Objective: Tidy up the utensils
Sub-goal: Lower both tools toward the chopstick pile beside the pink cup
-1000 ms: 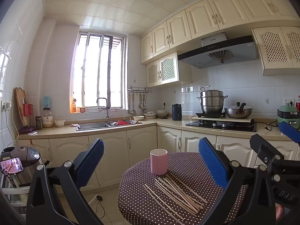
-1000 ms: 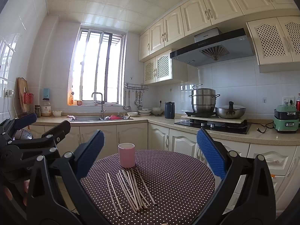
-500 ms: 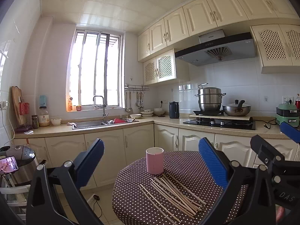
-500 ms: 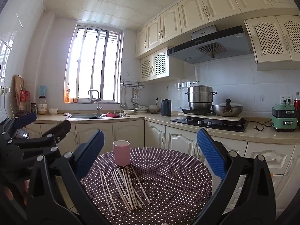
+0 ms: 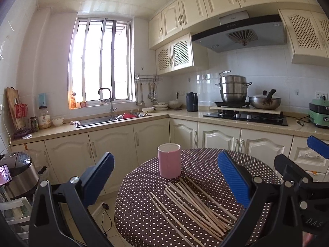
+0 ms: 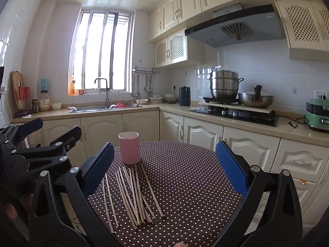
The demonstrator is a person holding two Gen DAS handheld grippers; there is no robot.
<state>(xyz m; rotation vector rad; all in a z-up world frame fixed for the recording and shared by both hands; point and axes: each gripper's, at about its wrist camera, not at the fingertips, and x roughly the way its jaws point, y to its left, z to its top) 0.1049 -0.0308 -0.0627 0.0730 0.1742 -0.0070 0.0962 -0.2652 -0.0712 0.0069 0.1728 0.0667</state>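
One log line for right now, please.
left hand-held gripper: open, empty | right hand-held gripper: open, empty | chopsticks: loose on table | cup: upright, behind chopsticks

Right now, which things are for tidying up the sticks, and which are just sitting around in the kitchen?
For the job:
chopsticks lying loose on the dotted table
pink cup standing just behind them
left hand-held gripper and right hand-held gripper, both open and empty

Just sitting around:
steel pots on the stove
black kettle
green cooker
rice cooker
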